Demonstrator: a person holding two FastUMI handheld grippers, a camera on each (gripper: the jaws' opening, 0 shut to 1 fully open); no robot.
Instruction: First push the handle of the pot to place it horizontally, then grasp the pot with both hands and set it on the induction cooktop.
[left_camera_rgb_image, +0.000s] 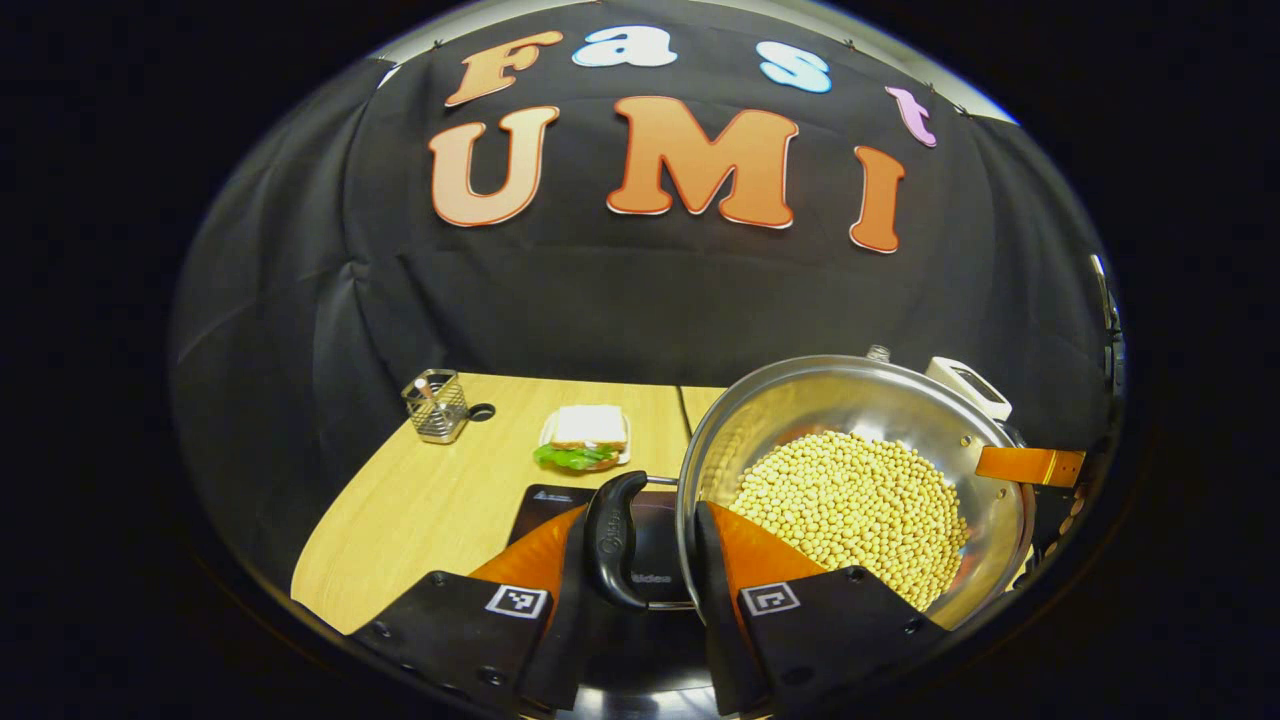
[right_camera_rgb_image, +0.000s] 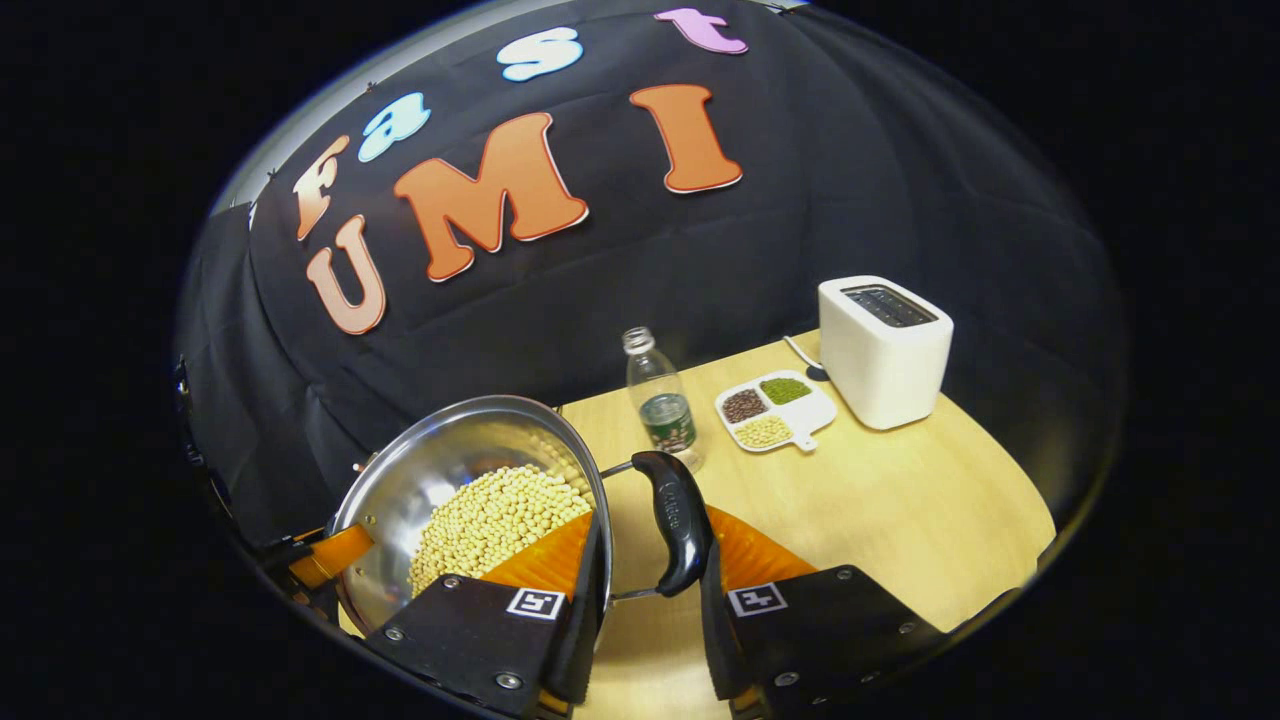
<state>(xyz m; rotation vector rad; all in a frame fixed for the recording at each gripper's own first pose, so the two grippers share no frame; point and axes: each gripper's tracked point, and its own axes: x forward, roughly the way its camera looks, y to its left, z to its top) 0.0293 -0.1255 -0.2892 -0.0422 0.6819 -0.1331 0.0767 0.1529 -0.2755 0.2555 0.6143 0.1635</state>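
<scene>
A steel pot (left_camera_rgb_image: 800, 400) full of yellow soybeans (left_camera_rgb_image: 850, 500) hangs between both grippers, over the black induction cooktop (left_camera_rgb_image: 550, 500). Whether it rests on the cooktop I cannot tell. My left gripper (left_camera_rgb_image: 640, 520) is shut on the pot's black side handle (left_camera_rgb_image: 615, 540), with one finger outside the handle and the other inside the rim. In the right gripper view the pot (right_camera_rgb_image: 450, 450) lies to the left, and my right gripper (right_camera_rgb_image: 652, 525) is shut the same way on the opposite black handle (right_camera_rgb_image: 675, 520). Each gripper shows across the pot from the other: right gripper (left_camera_rgb_image: 1030, 466), left gripper (right_camera_rgb_image: 335, 555).
On the wooden table (right_camera_rgb_image: 900, 510) stand a white toaster (right_camera_rgb_image: 885, 350), a divided dish of beans (right_camera_rgb_image: 775, 410) and a clear bottle (right_camera_rgb_image: 662, 400). A wire basket (left_camera_rgb_image: 437, 405) and a sandwich on a plate (left_camera_rgb_image: 587, 437) sit beyond the cooktop.
</scene>
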